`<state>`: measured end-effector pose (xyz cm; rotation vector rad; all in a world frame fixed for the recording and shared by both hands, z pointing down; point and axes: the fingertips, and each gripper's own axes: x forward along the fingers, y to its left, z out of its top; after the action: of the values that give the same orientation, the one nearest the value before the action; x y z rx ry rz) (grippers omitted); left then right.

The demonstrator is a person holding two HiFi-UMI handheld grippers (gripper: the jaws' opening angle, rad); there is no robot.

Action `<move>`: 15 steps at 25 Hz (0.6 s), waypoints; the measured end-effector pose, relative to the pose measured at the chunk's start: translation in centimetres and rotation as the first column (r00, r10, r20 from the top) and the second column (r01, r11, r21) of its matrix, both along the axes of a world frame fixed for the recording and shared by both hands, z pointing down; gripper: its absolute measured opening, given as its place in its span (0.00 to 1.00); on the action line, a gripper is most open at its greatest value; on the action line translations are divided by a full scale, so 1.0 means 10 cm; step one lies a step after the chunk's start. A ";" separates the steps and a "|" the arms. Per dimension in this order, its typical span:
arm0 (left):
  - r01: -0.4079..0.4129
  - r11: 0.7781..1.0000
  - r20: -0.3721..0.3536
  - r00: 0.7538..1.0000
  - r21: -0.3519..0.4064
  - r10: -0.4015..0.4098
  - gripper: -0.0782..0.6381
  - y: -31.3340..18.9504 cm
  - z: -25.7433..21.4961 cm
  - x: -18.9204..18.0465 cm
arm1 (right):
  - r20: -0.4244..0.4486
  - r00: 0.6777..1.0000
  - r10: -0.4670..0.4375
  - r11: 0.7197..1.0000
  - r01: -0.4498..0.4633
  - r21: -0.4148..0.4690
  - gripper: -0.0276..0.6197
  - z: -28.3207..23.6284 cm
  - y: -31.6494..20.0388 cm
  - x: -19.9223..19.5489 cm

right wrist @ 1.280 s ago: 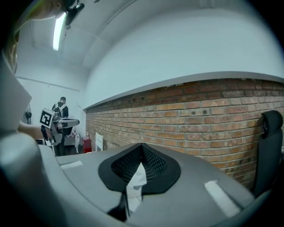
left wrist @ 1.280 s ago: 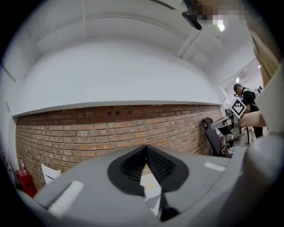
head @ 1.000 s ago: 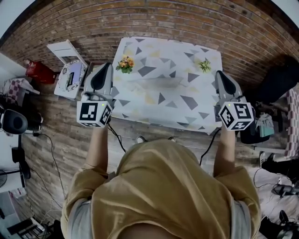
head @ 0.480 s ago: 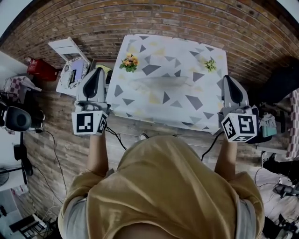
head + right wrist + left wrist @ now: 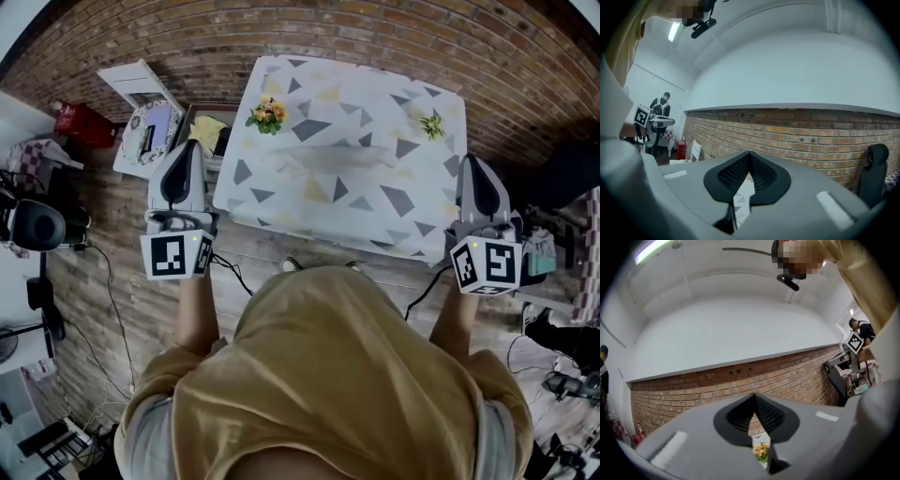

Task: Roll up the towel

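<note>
A pale grey towel lies as a long strip across the middle of the table, which has a white cloth with grey and yellow triangles. My left gripper hangs off the table's left edge, shut, with nothing between its fingers. Off the table's right front corner, my right gripper is also shut and holds nothing. Both point level toward the brick wall. In the left gripper view the closed jaws frame only a bunch of orange flowers. The right gripper looks over a slice of the tablecloth.
Orange flowers stand at the table's far left and a small green plant at its far right. Left of the table are a white chair, a tray of odds and ends and a red object. Cables run over the wooden floor.
Both grippers have drawn outward and back from the table: the left to the left and nearer the person, the right to the right. Both stay shut.
</note>
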<state>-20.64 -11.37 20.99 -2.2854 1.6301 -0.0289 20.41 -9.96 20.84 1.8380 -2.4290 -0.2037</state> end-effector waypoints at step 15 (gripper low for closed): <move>0.007 1.000 -0.027 1.000 0.000 -0.007 0.20 0.07 0.08 -0.09 | -0.004 0.999 -0.041 0.999 0.041 -0.006 0.05 -0.01 -0.01 -0.27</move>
<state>-21.52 -10.64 21.77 -2.2893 1.6512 0.0008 17.68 -10.02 20.75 1.7843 -2.4634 -0.2036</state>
